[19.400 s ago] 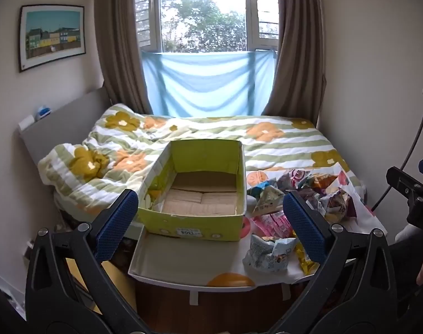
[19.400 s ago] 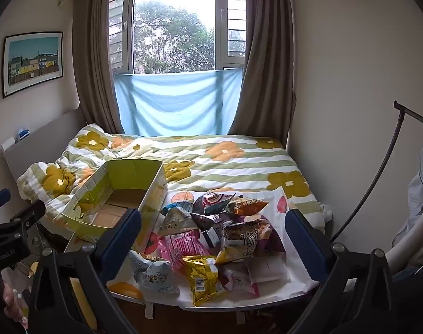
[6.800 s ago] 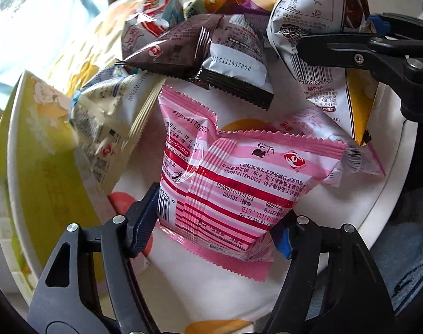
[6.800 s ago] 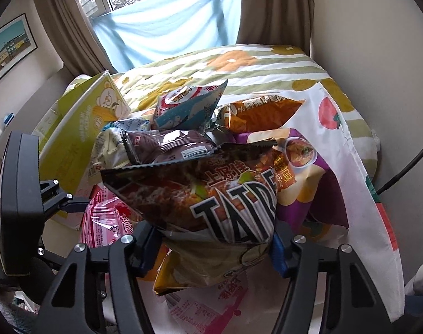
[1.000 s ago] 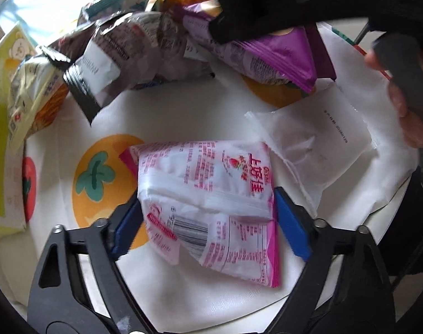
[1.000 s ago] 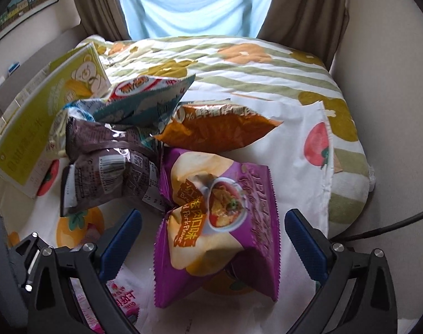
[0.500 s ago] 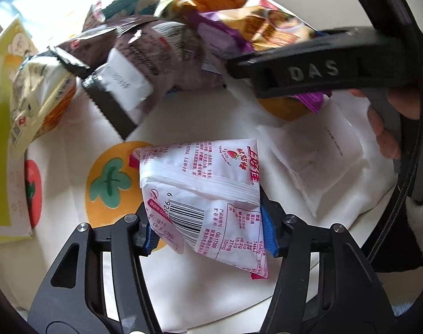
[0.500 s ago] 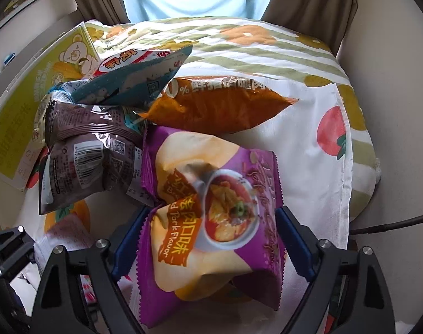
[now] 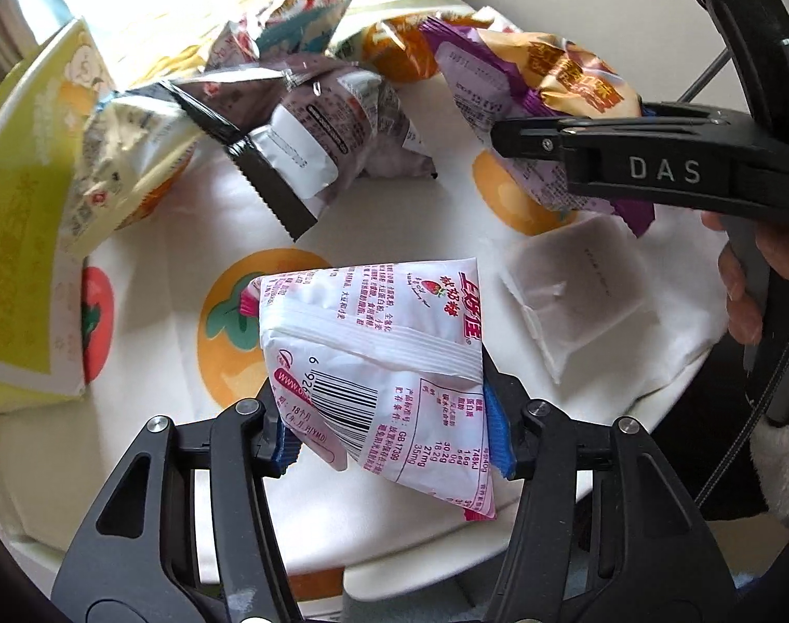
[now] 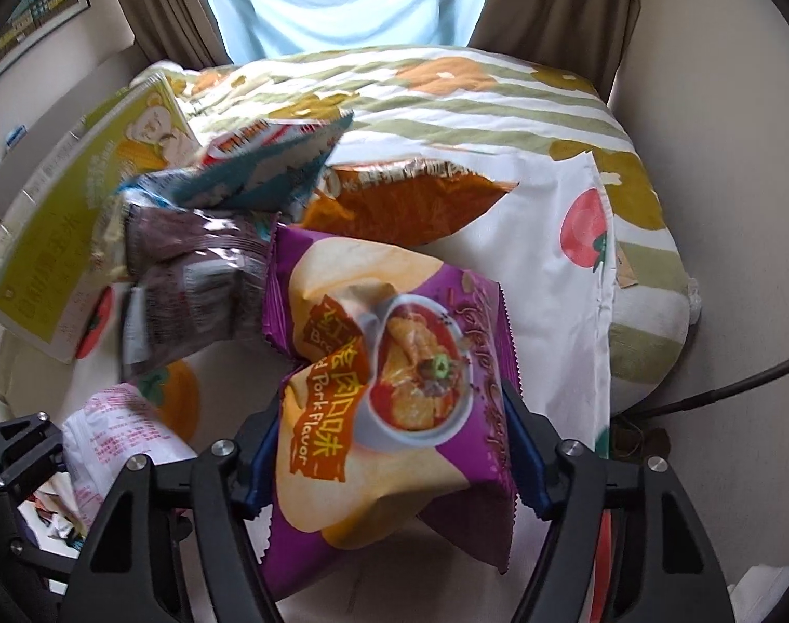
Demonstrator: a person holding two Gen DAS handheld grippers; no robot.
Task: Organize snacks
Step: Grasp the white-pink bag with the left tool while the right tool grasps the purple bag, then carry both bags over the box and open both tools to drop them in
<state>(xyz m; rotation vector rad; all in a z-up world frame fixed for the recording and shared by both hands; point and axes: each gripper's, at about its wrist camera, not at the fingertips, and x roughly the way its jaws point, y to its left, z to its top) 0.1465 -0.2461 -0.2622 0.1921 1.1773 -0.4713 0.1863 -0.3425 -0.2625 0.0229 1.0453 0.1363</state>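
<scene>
My left gripper (image 9: 389, 433) is shut on a pink and white snack packet (image 9: 389, 348) and holds it just above the white fruit-print cloth (image 9: 186, 239). My right gripper (image 10: 394, 449) is shut on a purple chip bag (image 10: 394, 379) and has it lifted. That bag also shows in the left wrist view (image 9: 529, 78), with the right gripper's black finger across it. The pink packet shows at the lower left of the right wrist view (image 10: 119, 431). The yellow-green box (image 9: 20, 239) stands at the left (image 10: 77, 218).
On the cloth lie a dark brown packet (image 9: 316, 130), a cream packet (image 9: 119, 156), a teal bag (image 10: 259, 166), an orange bag (image 10: 410, 202) and a flat white sachet (image 9: 581, 296). The striped flower bedspread (image 10: 472, 98) lies beyond. A wall is at the right.
Both grippers closed on their packets within the last second and have raised them. The purple bag is higher and closer to the right camera.
</scene>
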